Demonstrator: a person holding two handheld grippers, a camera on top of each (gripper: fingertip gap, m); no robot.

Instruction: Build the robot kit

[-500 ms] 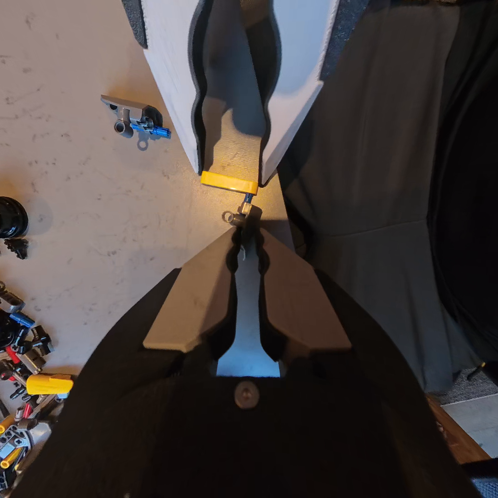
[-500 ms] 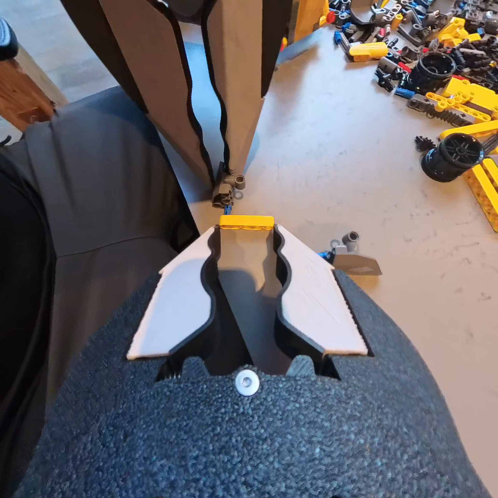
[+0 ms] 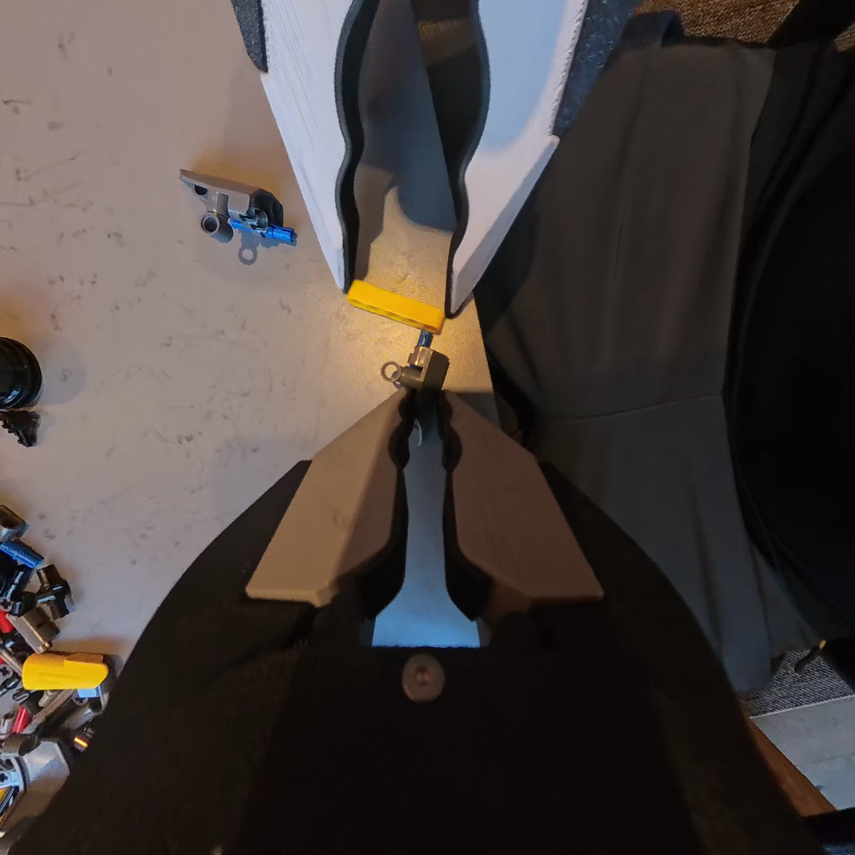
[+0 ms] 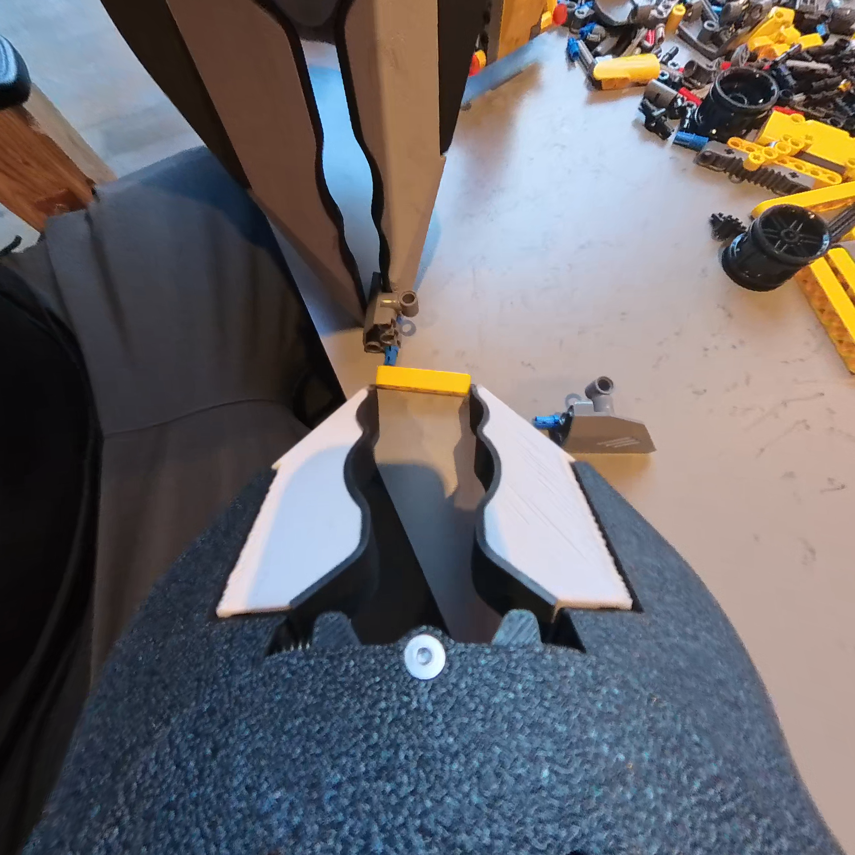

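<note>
My left gripper [image 3: 423, 398], with tan fingers, is shut on a small dark grey connector [image 3: 423, 370] that has a blue pin [image 3: 423, 341] sticking out toward the other gripper. My right gripper [image 4: 423, 393], with white fingers, is shut on a short yellow beam [image 4: 423, 381] held crosswise at its tips. The two grippers face each other tip to tip above the table edge. The pin [image 4: 392, 354] points at the beam [image 3: 395, 312] and its tip is right at the beam's face. I cannot tell whether it has entered a hole. The left gripper [image 4: 384, 287] comes in from the top of the right wrist view.
A grey panel piece with a blue pin [image 4: 601, 430] lies on the beige table [image 4: 578, 277] beside the right gripper, and also shows in the left wrist view [image 3: 231, 208]. Black wheels [image 4: 777, 252] and a heap of yellow, black and grey pieces [image 4: 740, 69] lie farther off. Dark cloth [image 3: 624, 324] hangs past the table edge.
</note>
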